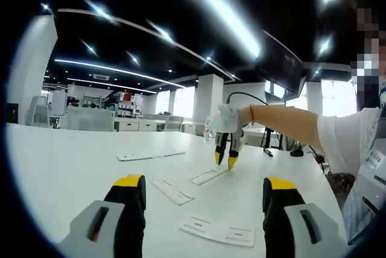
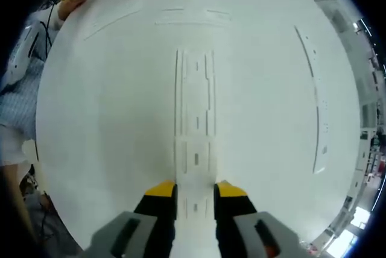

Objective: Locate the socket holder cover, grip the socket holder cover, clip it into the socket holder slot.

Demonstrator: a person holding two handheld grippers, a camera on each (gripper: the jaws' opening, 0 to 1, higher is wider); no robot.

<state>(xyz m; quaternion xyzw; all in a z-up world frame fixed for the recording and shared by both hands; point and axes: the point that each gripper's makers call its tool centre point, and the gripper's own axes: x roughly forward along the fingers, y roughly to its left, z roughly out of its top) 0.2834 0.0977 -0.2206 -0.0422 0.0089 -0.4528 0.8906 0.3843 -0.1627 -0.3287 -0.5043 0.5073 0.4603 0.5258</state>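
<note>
In the left gripper view a white table [image 1: 60, 161] fills the lower part, with an office of pillars and desks behind it. Far left on the table lies a long white strip [image 1: 151, 155]. Nearer the middle lie three flat white pieces: one short cover [image 1: 172, 191] just ahead of the left gripper's [image 1: 205, 201] left jaw, another cover [image 1: 208, 176] further back, and a wider plate [image 1: 218, 231] between the jaws at the bottom edge. The left gripper's yellow-tipped black jaws stand wide apart and hold nothing. To the right of the middle, a person's hand [image 1: 228, 117] holds the right gripper [image 1: 224, 160] pointing down at the table, its yellow tips close over the end of the further cover. The arm [image 1: 283, 124] reaches in from the right, where a sleeve [image 1: 341, 143] shows.

In the right gripper view, looking straight down on the table [image 2: 108, 125], a person's clothing shows at the left edge. In the middle lies the long white slotted cover [image 2: 195, 113], running away from the camera. Its near end sits between the right gripper's [image 2: 195, 193] yellow tips, which stand narrow, just at its two long edges; whether they actually press it I cannot tell. To the right, a long thin strip [image 2: 318, 113] curves along the table, well apart from the cover. Faint flat pieces lie near the far edge.
</note>
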